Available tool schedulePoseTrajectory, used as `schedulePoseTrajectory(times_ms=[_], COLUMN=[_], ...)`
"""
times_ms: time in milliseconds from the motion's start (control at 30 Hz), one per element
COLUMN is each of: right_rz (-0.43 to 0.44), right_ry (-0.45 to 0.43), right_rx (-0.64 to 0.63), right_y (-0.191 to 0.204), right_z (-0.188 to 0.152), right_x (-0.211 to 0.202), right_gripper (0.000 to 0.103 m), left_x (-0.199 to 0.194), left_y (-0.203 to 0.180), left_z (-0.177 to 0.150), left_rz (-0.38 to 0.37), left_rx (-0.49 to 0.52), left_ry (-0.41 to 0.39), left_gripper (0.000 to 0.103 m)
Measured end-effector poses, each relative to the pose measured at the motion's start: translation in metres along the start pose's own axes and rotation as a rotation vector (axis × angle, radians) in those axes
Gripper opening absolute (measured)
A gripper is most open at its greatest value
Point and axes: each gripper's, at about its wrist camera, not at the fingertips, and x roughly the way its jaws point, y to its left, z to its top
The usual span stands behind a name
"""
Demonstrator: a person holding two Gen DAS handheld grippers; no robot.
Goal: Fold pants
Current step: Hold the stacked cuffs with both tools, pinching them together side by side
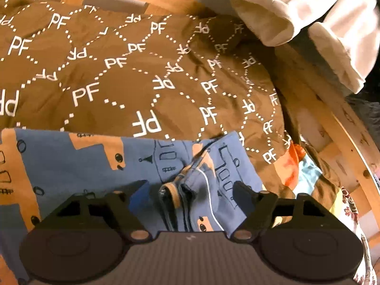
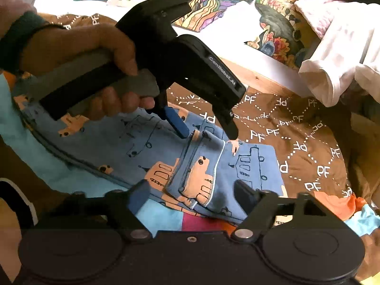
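We found the pants [image 2: 133,142], blue with orange vehicle prints, lying flat on a brown bedspread [image 1: 123,76] patterned with white "PF" letters, on a wooden-framed bed [image 1: 342,128]. A folded edge of the pants, with a hem and a white seam line, stood up as a ridge near the middle of the garment.

The left gripper [image 2: 209,130], held in the person's left hand [image 2: 95,54], pointed down at the top of that ridge. Its jaws were spread apart, one fingertip on each side of the raised edge, and we could see no cloth clamped between them. In its own wrist view the left gripper [image 1: 188,186] straddled the same folded hem.

The right gripper [image 2: 191,190] hovered low over the near end of the ridge with its jaws wide apart and nothing held.

White clothing [image 1: 306,23] lay at the far corner of the bed, and colourful drawings [image 2: 225,2] lined the wall beyond.
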Motion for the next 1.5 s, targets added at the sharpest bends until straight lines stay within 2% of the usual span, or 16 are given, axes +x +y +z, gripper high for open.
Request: schedulePoseTrajectory(times_ms=[67, 133, 200, 267, 333, 400, 533, 833, 1067, 1133, 1200, 1433, 1500], right_rz=[-0.008, -0.013, -0.001, 0.005, 0.002, 0.008, 0.029, 0.045, 0.067, 0.06, 0.052, 0.053, 0.06], right_ry=[0.005, 0.019, 0.028, 0.026, 0.028, 0.036, 0.035, 0.027, 0.04, 0.058, 0.066, 0.052, 0.049], right_rx=[0.009, 0.005, -0.003, -0.012, -0.02, -0.017, -0.023, 0.012, 0.026, 0.015, 0.008, 0.018, 0.024], right_y=[-0.001, 0.0, 0.0, 0.001, 0.002, 0.002, 0.003, -0.001, -0.006, -0.005, -0.004, -0.007, -0.007], right_z=[0.002, 0.003, 0.002, 0.002, 0.003, 0.002, 0.003, 0.003, 0.001, 0.001, 0.0, 0.0, 0.001], right_x=[0.002, 0.005, 0.007, 0.007, 0.008, 0.009, 0.008, 0.005, 0.006, 0.009, 0.011, 0.01, 0.009], right_gripper=[0.063, 0.057, 0.048, 0.041, 0.037, 0.034, 0.017, 0.014, 0.032, 0.032, 0.031, 0.015, 0.013], left_x=[0.001, 0.003, 0.005, 0.008, 0.01, 0.01, 0.009, 0.009, 0.014, 0.014, 0.014, 0.013, 0.012], left_y=[0.0, 0.0, -0.001, -0.004, -0.004, -0.004, -0.009, -0.011, -0.01, -0.01, -0.01, -0.007, -0.008], left_z=[0.001, 0.002, 0.003, 0.005, 0.007, 0.007, 0.008, 0.008, 0.01, 0.011, 0.012, 0.014, 0.014], left_rz=[0.015, 0.029, 0.046, 0.062, 0.088, 0.099, 0.106, 0.123, 0.127, 0.127, 0.127, 0.115, 0.118], left_rx=[-0.002, -0.005, -0.008, -0.008, -0.013, -0.024, -0.024, -0.021, -0.023, -0.029, -0.03, -0.061, -0.046], left_ry=[0.005, 0.02, 0.033, 0.045, 0.058, 0.065, 0.07, 0.076, 0.095, 0.099, 0.102, 0.115, 0.117], left_gripper=[0.068, 0.062, 0.054, 0.04, 0.031, 0.029, 0.026, 0.025, 0.026, 0.026, 0.026, 0.025, 0.023])
